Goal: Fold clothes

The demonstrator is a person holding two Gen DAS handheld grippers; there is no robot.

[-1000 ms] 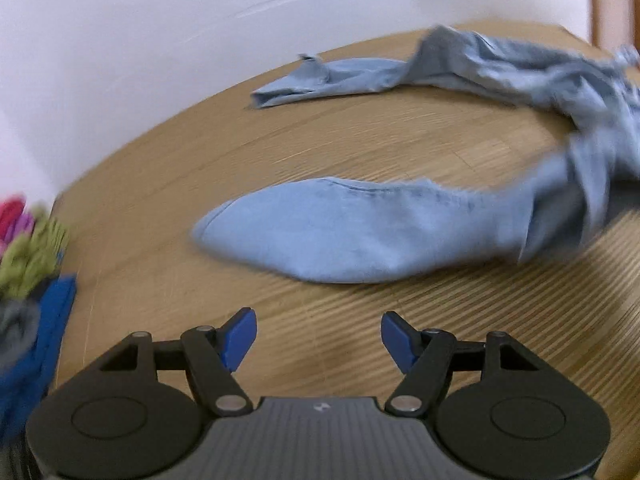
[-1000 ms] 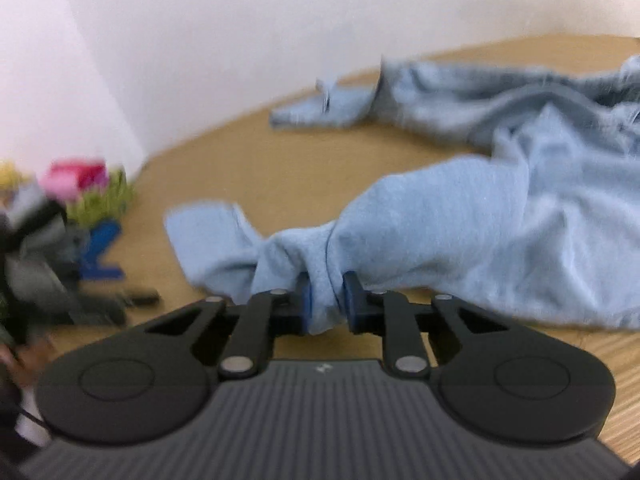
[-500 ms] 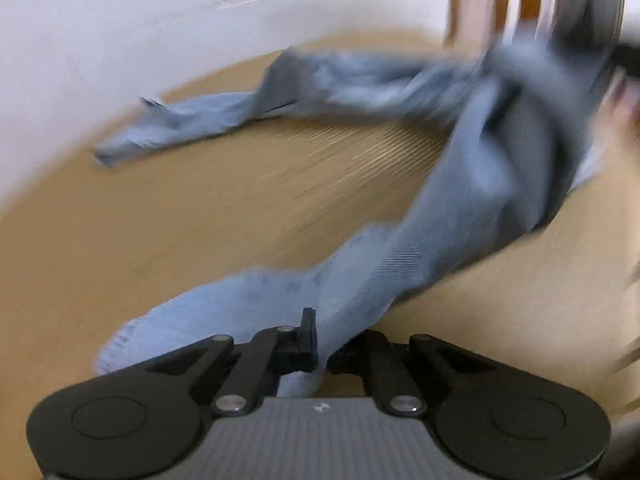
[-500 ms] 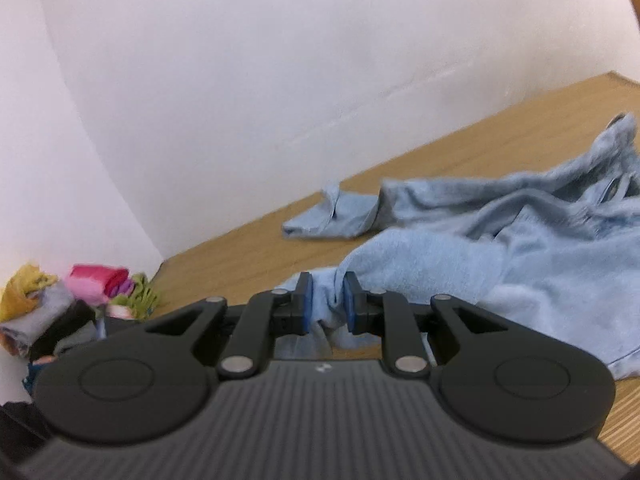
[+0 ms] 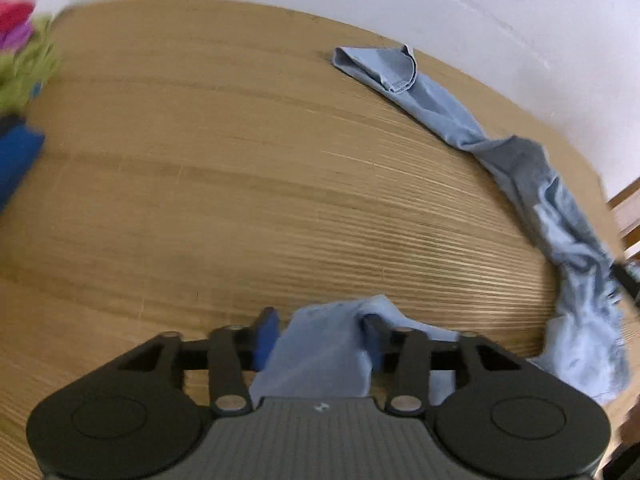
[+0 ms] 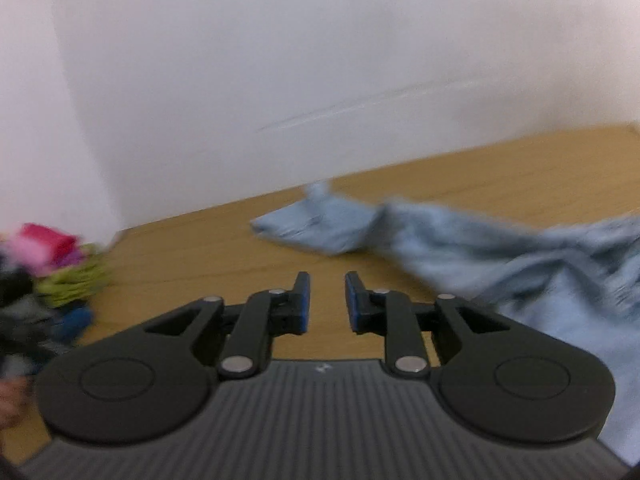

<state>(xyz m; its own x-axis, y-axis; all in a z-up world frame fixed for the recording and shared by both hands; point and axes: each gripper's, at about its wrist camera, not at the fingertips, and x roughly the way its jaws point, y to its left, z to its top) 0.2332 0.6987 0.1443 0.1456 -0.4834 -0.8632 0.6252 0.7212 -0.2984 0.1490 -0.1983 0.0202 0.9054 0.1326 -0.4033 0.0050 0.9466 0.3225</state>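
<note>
Cloth of the light blue garment (image 5: pixel 320 344) hangs between our left tongs (image 5: pixel 318 338) as they open, pads no longer pressing it. Our right tongs (image 6: pixel 326 302) are opening, empty; the garment trails rightward across the surface (image 5: pixel 240 200).

The right gripper (image 6: pixel 325 300) held a bunch of the blue shirt (image 6: pixel 500 256) before. Now its jaws are opening and nothing is between them. The left gripper (image 5: pixel 320 336) was empty a second ago, then pinched the shirt (image 5: pixel 320 352). Now its jaws are opening, with the cloth loose between them.
</note>
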